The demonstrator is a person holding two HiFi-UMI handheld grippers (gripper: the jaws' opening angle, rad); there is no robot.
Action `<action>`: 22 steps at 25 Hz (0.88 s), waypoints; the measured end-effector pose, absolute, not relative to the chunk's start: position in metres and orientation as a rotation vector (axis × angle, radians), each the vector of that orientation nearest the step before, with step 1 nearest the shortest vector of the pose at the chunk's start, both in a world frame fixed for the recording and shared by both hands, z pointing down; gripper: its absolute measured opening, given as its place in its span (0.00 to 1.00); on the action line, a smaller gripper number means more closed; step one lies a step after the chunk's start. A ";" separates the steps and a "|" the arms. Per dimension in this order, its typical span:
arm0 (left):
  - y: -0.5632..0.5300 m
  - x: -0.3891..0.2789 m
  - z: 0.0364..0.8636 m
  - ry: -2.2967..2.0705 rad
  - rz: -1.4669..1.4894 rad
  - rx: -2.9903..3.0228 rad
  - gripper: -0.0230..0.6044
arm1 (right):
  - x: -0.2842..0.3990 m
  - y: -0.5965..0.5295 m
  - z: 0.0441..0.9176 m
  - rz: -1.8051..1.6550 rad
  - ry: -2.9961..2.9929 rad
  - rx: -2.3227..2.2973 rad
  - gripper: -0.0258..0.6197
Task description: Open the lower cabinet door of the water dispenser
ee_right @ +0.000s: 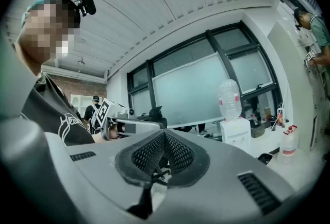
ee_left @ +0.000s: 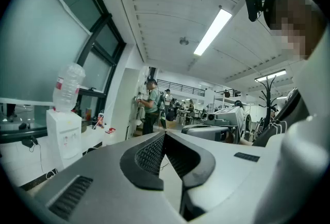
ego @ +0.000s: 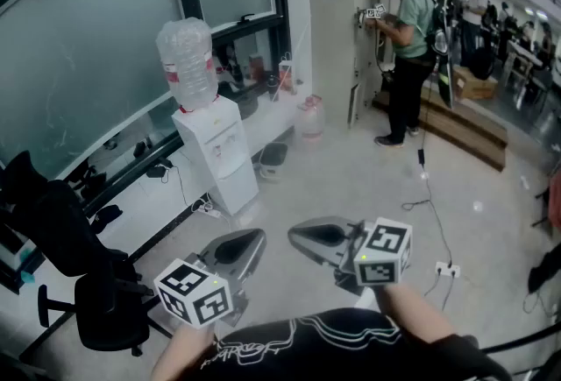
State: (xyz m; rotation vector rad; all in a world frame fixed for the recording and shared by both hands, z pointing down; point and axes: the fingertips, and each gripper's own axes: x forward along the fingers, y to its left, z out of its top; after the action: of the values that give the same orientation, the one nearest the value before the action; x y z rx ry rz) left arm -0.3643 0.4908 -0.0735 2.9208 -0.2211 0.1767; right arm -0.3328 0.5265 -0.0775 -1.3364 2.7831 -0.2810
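Observation:
The white water dispenser [ego: 217,151] stands against the glass wall at the left, an upturned clear bottle [ego: 187,64] on top. Its lower cabinet door [ego: 238,186] looks closed. Both grippers are held low near my body, well short of the dispenser. My left gripper [ego: 256,237] is shut, its tips meeting with nothing between them [ee_left: 164,134]. My right gripper [ego: 296,236] is beside it, also shut and empty [ee_right: 164,134]. The left gripper view has the dispenser [ee_left: 64,135] far off at the left. In the right gripper view the dispenser [ee_right: 236,133] is right of the jaws.
A black office chair [ego: 79,283] stands at the left near my left hand. A small bin [ego: 273,158] and a water jug [ego: 309,116] sit on the floor beyond the dispenser. A person [ego: 408,46] stands at lockers further back. Cables and a power strip [ego: 447,268] lie at the right.

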 end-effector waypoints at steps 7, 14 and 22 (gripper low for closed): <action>0.508 -0.351 -0.073 -0.178 0.187 2.931 0.04 | -0.323 0.543 -0.078 -0.267 2.773 -1.374 0.06; 0.521 -0.332 -0.065 -0.127 0.212 2.929 0.04 | -0.303 0.554 -0.070 -0.316 2.715 -1.422 0.06; 0.491 -0.312 -0.042 -0.101 0.248 2.877 0.04 | -0.280 0.528 -0.049 -0.386 2.665 -1.464 0.06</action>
State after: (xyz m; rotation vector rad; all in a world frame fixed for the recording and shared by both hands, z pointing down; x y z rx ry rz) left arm -0.3116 0.4911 -0.0424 2.8766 -0.1011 0.2478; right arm -0.2800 0.5282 -0.0486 -1.4639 2.6651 -0.3855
